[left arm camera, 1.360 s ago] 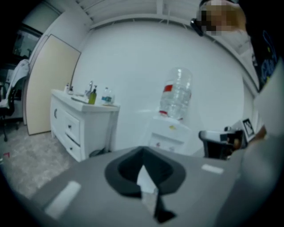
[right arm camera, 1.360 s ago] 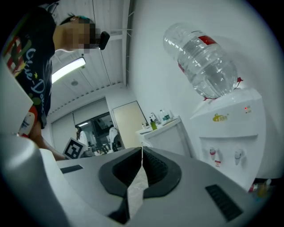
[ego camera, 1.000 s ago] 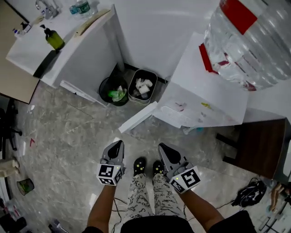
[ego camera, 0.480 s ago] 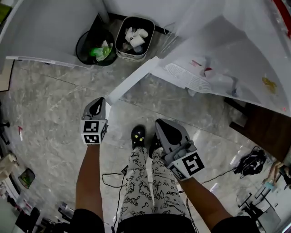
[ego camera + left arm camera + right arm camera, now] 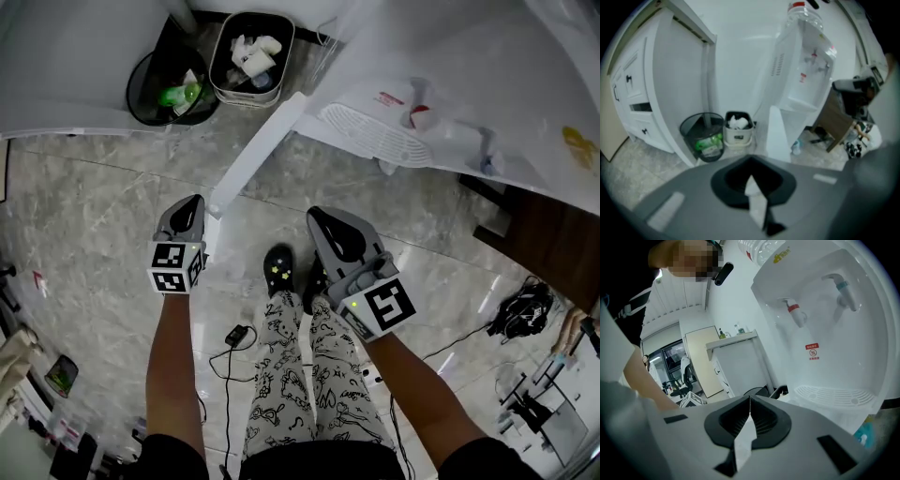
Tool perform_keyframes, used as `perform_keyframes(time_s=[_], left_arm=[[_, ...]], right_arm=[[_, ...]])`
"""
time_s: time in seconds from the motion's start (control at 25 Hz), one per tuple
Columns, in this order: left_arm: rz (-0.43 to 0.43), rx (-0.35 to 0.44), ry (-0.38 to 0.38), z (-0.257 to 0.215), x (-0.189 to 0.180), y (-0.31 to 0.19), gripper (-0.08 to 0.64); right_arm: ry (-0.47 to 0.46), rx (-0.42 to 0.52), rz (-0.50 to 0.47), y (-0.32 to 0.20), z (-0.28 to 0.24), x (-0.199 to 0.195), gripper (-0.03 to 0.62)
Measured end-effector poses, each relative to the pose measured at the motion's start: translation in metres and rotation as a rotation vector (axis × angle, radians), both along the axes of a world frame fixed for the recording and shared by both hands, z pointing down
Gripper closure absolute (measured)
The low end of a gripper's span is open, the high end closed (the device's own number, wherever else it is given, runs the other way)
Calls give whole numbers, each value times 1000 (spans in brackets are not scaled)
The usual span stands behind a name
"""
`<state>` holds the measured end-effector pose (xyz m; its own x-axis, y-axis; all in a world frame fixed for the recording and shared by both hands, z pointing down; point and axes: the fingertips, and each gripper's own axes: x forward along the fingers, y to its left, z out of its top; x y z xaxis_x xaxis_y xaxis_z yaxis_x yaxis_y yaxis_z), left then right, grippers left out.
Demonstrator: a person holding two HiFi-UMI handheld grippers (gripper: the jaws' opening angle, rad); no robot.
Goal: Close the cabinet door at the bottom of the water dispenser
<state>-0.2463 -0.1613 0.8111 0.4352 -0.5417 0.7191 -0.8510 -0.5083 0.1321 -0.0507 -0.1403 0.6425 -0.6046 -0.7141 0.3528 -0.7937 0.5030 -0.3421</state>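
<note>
The white water dispenser [image 5: 450,84] stands at the upper right of the head view, with its drip tray [image 5: 375,131] facing me. Its bottom cabinet door [image 5: 251,155] hangs open, a white panel swung out over the floor. My left gripper [image 5: 190,204] is shut and empty, just left of the door's free edge. The left gripper view shows the door [image 5: 776,136] edge-on a little ahead of it. My right gripper [image 5: 319,217] is also shut and empty, and hangs in front of the dispenser [image 5: 825,333], below its red tap [image 5: 794,310] and blue tap [image 5: 841,287].
A black mesh bin [image 5: 169,89] and a pale bin [image 5: 248,56] full of rubbish stand left of the dispenser, against a white cupboard [image 5: 66,66]. A brown table [image 5: 544,244] stands at its right. A cable [image 5: 230,347] lies on the marble floor by my feet.
The head view has dropped closer to the floor and the dispenser's base. My left gripper has moved up beside the open door's free edge; the right has risen slightly.
</note>
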Motion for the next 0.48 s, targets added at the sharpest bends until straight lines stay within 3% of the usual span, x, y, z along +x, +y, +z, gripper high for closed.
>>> perform_keyframes(time_s=[0.2, 0.48], left_arm=[[84, -44, 93, 0, 49, 36, 565], [226, -112, 280, -5, 157, 83, 564]], right_arm=[[-7, -9, 31, 27, 1, 14, 575], [-37, -118, 226, 66, 32, 65, 575]])
